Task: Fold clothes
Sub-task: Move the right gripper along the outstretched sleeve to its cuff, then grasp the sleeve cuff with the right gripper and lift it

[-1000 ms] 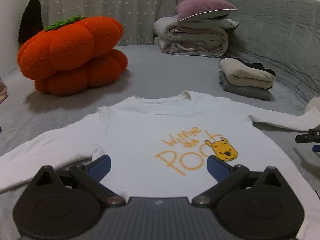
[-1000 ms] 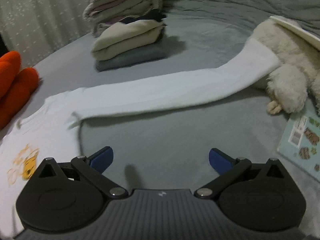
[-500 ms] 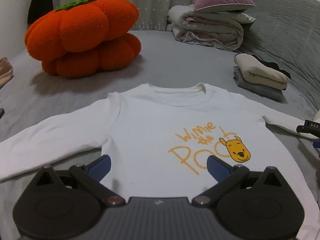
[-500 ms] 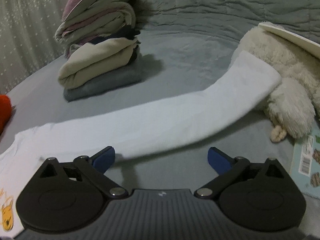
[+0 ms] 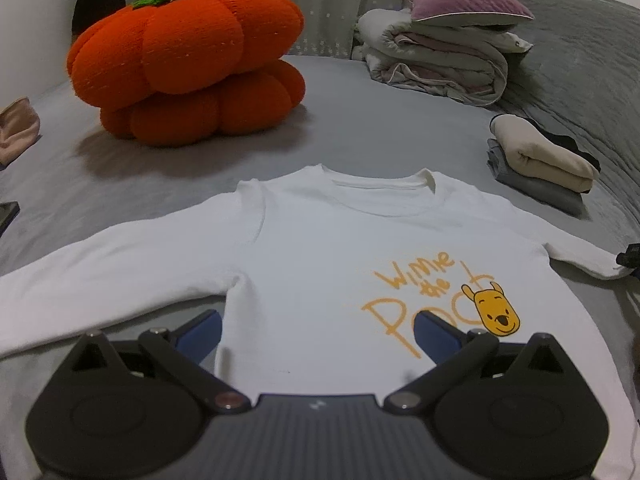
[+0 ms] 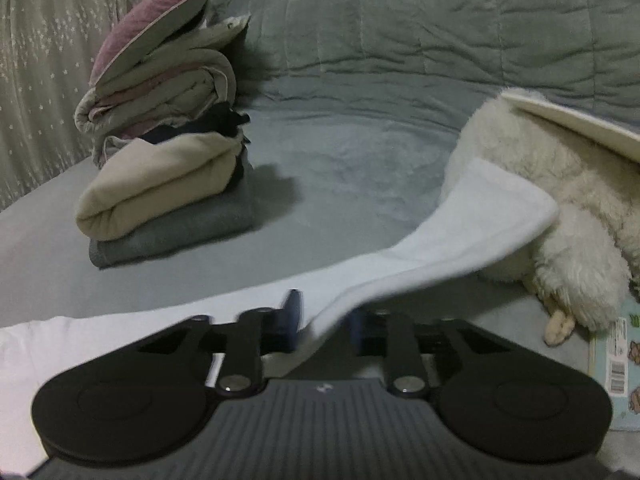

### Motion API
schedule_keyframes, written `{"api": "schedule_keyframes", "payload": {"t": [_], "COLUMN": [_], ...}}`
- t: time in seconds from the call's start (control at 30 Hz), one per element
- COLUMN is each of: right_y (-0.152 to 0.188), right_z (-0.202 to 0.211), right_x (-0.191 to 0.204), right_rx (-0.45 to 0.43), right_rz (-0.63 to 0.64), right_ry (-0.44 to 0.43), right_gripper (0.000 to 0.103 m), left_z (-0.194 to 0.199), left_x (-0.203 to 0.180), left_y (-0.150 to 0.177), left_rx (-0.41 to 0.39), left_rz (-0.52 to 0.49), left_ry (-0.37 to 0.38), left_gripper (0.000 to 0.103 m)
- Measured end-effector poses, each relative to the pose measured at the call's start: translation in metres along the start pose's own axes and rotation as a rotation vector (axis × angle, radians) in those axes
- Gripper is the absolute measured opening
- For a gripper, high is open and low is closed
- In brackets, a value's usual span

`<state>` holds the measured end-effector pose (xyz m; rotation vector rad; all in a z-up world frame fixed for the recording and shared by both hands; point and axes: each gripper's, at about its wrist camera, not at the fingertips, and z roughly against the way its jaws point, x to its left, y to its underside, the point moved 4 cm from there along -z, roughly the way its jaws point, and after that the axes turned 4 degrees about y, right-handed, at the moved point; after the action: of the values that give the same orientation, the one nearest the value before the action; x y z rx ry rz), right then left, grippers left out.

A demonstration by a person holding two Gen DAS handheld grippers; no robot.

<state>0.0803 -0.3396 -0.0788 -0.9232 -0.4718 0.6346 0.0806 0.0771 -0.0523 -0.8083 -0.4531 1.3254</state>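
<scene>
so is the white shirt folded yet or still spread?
Spread: white shirt lies flat, print up, both sleeves out; right claw pinches one sleeve.

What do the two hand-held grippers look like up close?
Both match: the left hand-held gripper and right hand-held gripper have matte black bodies with two round housings, a ribbed grey centre panel bearing a small white mark, black linkage arms with silver pivot screws, and blue finger pads. No cables show.

Right gripper [image 6: 322, 322]: blue pads closed on white sleeve [image 6: 440, 240], whose cuff lies against a cream plush toy [image 6: 560, 208] at 3 o'clock. Folded clothes stack [image 6: 168, 200], beige over grey, at 10 o'clock. Rolled bedding [image 6: 160, 80] behind it. Grey bedsheet [image 6: 360, 152] beneath.
</scene>
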Motion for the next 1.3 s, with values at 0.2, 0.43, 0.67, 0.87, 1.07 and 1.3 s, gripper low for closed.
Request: {"api": "schedule_keyframes", "payload": {"t": [0.2, 0.43, 0.67, 0.87, 1.07, 1.3], "right_y": [-0.009, -0.024, -0.030, -0.033, -0.031, -0.019], "right_z": [0.010, 0.029, 0.053, 0.074, 0.101, 0.125], "right_x": [0.008, 0.024, 0.049, 0.075, 0.108, 0.147], "right_rx": [-0.037, -0.091, -0.123, -0.147, -0.184, -0.208], "right_rz": [0.006, 0.019, 0.029, 0.046, 0.109, 0.182], "right_ry": [-0.021, -0.076, -0.139, -0.209, -0.295, -0.399], "right_gripper": [0.013, 0.010, 0.008, 0.007, 0.006, 0.006], "left_z": [0.000, 0.000, 0.001, 0.002, 0.002, 0.000], "left_x": [0.001, 0.003, 0.005, 0.006, 0.007, 0.008], "left_y": [-0.001, -0.001, -0.001, -0.001, -0.002, -0.001], "left_rx": [-0.003, -0.003, -0.005, -0.004, -0.005, -0.004], "left_rz": [0.006, 0.013, 0.021, 0.025, 0.028, 0.031], "left_ry": [-0.005, -0.007, -0.007, -0.008, -0.009, -0.015], "left_gripper": [0.102, 0.102, 0.102, 0.102, 0.102, 0.102]}}
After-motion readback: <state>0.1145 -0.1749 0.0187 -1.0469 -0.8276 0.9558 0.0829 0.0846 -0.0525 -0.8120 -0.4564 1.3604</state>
